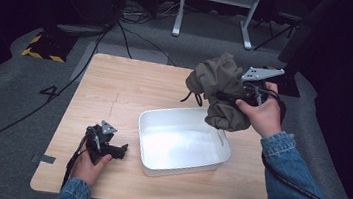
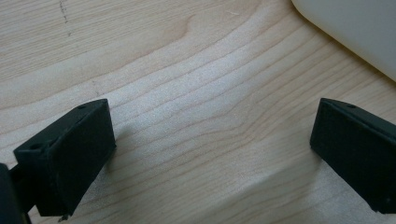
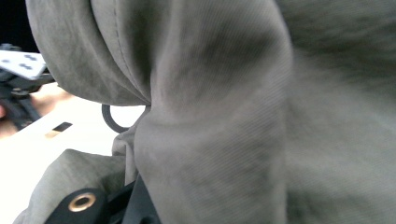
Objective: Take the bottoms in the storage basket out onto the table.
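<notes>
A bunched olive-grey garment (image 1: 218, 86) hangs in the air over the far right corner of the white plastic tub (image 1: 147, 126). My right gripper (image 1: 230, 98) is shut on it, its jaws buried in the cloth. A black drawstring (image 1: 189, 98) dangles from the bundle. In the right gripper view the garment (image 3: 233, 116) is pressed close, with a brass eyelet (image 3: 81, 201) at the bottom left. My left gripper (image 1: 121, 149) rests low on the table to the left of the tub. It is open in the left gripper view (image 2: 212, 154), with bare wood between its jaws.
The wooden table (image 1: 115, 87) has free room on its left and far side. The tub's corner (image 2: 355, 28) lies just ahead and to the right of the left gripper. Cables, a yellow-black floor marker (image 1: 44, 49) and a white stand (image 1: 215, 3) lie beyond the table.
</notes>
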{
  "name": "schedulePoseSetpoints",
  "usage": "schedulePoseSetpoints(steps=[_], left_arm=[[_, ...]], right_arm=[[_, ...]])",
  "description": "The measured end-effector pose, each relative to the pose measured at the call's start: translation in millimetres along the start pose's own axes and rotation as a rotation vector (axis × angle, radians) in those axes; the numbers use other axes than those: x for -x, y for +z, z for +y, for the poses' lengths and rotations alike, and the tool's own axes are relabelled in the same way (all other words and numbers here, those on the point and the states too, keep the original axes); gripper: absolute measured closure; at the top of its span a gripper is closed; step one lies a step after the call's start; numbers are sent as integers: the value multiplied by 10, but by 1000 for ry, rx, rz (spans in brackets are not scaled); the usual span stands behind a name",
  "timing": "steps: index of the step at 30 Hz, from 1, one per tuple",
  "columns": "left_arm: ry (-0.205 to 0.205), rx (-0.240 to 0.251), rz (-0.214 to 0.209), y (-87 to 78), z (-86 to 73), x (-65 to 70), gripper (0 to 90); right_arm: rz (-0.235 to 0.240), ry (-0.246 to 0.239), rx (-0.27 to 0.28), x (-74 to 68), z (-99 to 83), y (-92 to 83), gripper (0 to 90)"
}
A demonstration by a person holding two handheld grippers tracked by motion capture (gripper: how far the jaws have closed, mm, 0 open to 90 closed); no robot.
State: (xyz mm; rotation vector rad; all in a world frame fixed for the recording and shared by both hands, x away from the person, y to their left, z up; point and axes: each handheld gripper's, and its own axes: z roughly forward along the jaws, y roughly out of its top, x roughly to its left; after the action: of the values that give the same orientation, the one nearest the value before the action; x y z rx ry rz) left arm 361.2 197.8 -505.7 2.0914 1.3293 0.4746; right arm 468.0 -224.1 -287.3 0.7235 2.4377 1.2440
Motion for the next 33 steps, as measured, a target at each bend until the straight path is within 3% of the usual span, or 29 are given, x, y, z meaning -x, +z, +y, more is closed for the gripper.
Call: schedulePoseSetpoints(steps=[12,17,18,22,26,33], left_arm=[[-1,0,-1,0,0,-1,2],[3,1,-3,-2,-2,-5,2],[-1,2,-5,-4,-7,-10,2],[0,1,-6,-9,-11,-25,1],[-13,2,3,-10,-12,-31,1],[-11,3,3,-10,-13,-31,1]], right_arm=[[-132,79,-22,400,-209,-175,697],[-161,119,-26,539,-296,-183,698],[-182,142,-27,628,-353,-173,697],[-215,176,-43,764,-463,-133,697],[-223,198,-53,885,-593,-57,697],[-224,225,-69,971,-786,89,697]])
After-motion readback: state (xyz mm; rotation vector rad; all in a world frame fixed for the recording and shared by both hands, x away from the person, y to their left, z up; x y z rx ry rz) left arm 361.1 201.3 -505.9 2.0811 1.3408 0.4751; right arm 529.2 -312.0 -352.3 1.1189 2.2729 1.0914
